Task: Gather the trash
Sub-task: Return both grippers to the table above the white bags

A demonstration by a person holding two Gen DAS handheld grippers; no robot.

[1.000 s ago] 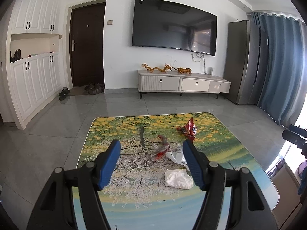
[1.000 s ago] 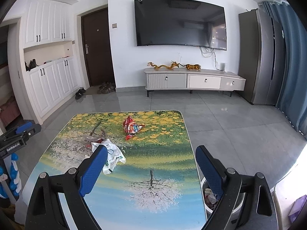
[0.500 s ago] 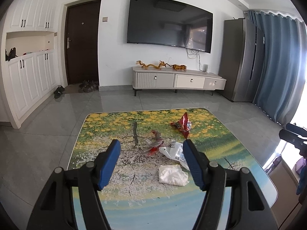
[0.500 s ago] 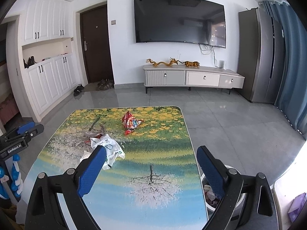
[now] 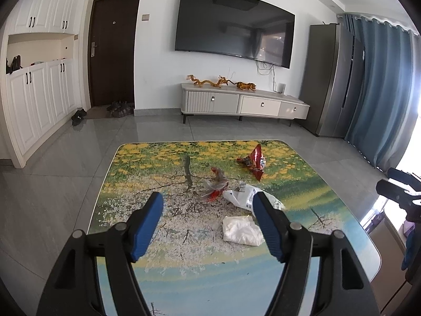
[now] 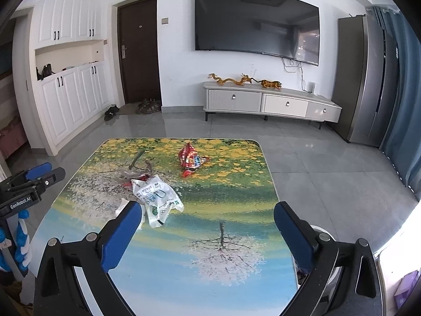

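On the landscape-print table [image 5: 158, 163] lie a red snack wrapper [image 5: 252, 162], a crumpled clear-and-red wrapper [image 5: 217, 184], a white printed plastic bag [image 5: 240, 197] and a white crumpled tissue [image 5: 242, 230]. My left gripper [image 5: 207, 200] hovers over the near table, its jaws opening with nothing between them; the tissue lies by its right finger. My right gripper [image 6: 208, 208] hangs above the table's right half, jaws opening wide and empty. The bag [image 6: 156, 197] lies just beyond its left finger, which hides most of the tissue [image 6: 122, 205]. The red wrapper [image 6: 190, 159] lies farther back.
A white bin [image 6: 319, 230] with rubbish inside stands on the floor by the table's near right corner, behind my right finger. Grey tiled floor surrounds the table. A TV cabinet [image 5: 244, 102], a fridge [image 5: 334, 79], a blue curtain and white cupboards line the walls.
The right gripper's jaws have spread wider and it has edged forward toward the white bag. The left gripper has barely shifted, its jaws a touch wider.
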